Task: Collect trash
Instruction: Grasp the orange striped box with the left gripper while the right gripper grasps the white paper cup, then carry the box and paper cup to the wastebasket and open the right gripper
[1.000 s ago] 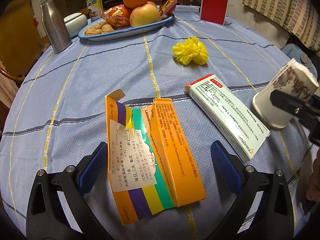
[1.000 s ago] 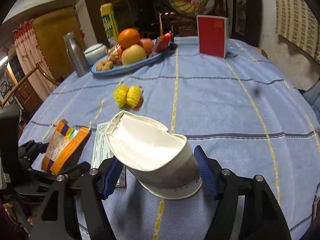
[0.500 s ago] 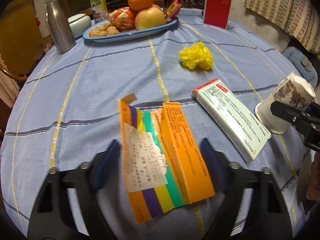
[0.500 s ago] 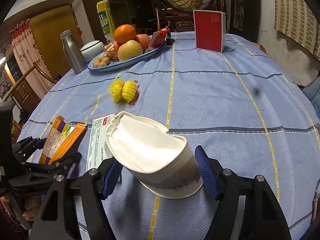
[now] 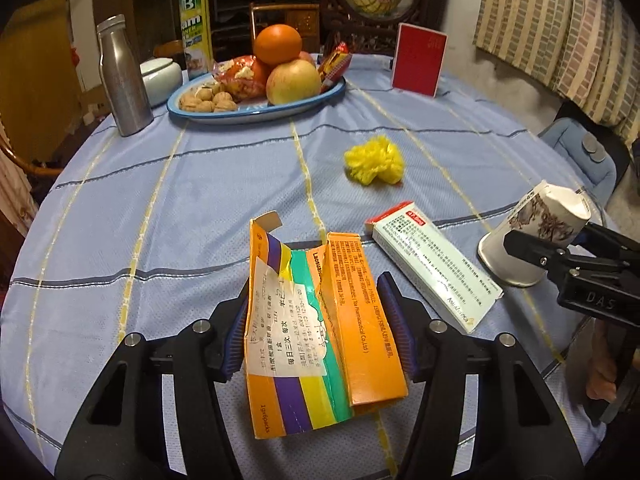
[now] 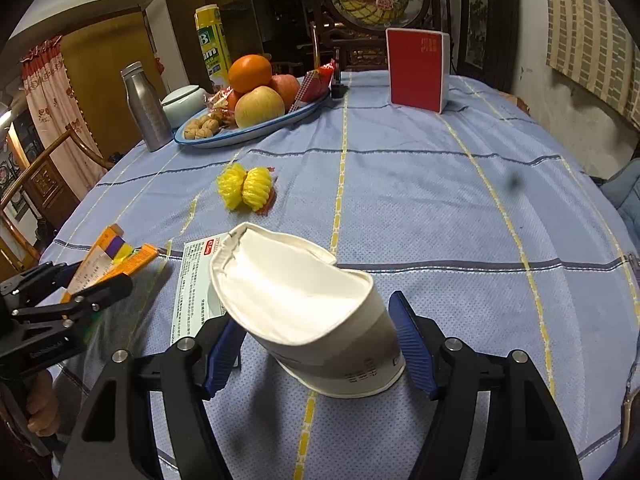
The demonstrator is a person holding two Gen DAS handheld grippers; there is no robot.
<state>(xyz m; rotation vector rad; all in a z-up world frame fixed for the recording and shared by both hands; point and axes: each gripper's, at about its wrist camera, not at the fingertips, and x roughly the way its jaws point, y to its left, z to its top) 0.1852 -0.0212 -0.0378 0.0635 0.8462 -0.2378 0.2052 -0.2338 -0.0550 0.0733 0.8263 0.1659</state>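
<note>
Blue checked cloth covers the round desk (image 5: 200,200), with a fruit plate (image 5: 256,114), a steel bottle (image 5: 122,80) and a red box (image 5: 418,60) standing at its far side, in a dim room with dark furniture behind.

We judge the collecting to be partway along. Two pieces of trash are in hand: the torn orange carton (image 5: 320,320) and the crushed paper cup (image 6: 312,316). Two more lie loose on the cloth: the white medicine box (image 5: 434,270), just to the right of the carton, and the yellow wad (image 5: 374,160), farther out toward the plate. We see no bin or bag in either view, so we cannot tell where the trash is to go.

Our left gripper (image 5: 320,328) has its jaws drawn in on the carton, a blue pad (image 5: 234,344) pressed against each long side. The carton stands between them, its torn flap pointing away from us and its lower end past the pads toward the camera. Whether it is lifted clear of the cloth we cannot tell.

Our right gripper (image 6: 316,344) has its jaws closed on the cup near its base, one pad on either side. The cup is tilted, its flattened mouth leaning up and to the left, and it seems to be held above the cloth, with the medicine box beneath and behind it.
</note>
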